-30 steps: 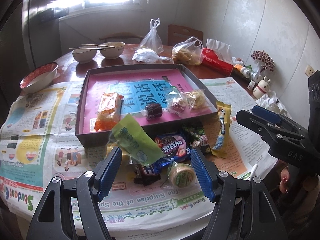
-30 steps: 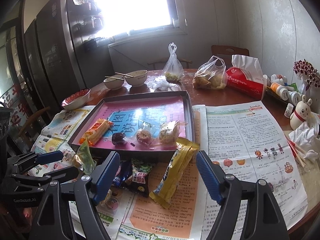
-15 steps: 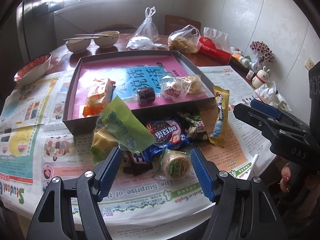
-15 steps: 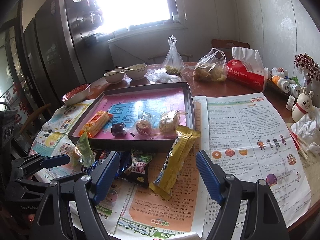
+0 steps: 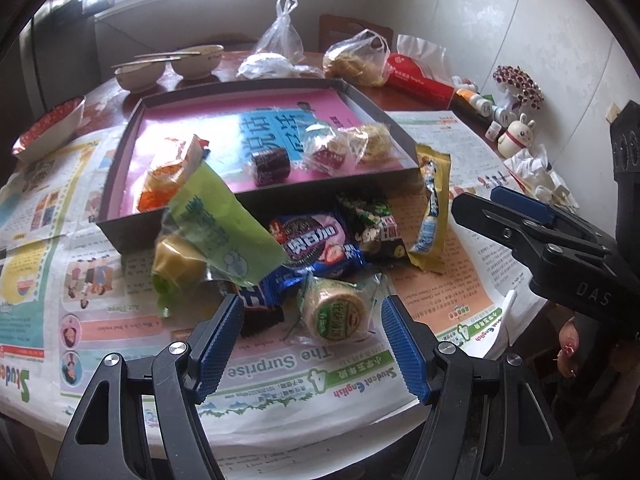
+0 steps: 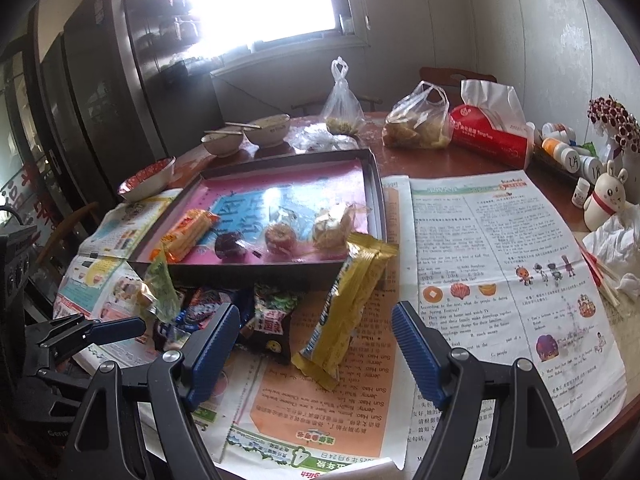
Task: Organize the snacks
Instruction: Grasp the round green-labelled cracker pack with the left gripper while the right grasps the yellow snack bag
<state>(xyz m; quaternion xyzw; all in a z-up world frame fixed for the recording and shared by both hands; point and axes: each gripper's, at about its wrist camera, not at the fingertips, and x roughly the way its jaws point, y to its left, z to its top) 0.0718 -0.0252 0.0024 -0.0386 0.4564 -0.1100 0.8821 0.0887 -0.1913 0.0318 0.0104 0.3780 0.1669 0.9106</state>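
A dark shallow box with a pink lining holds an orange packet, a dark wrapped sweet and two clear-wrapped cakes. In front of it lies a pile of snacks on newspaper: a green packet, a blue cookie pack, a round green-labelled cake, a dark green-and-red pack and a long yellow bar leaning on the box. My left gripper is open just short of the round cake. My right gripper is open over the yellow bar's lower end.
Bowls with chopsticks, a red-patterned bowl, plastic food bags, a red tissue pack, small bottles and a rabbit figure ring the round table. Crumpled tissue lies at the right edge.
The left gripper has sunk and come closer to the snack pile, so the round cake now sits nearer its fingers. The right gripper has barely moved. Both stay open.
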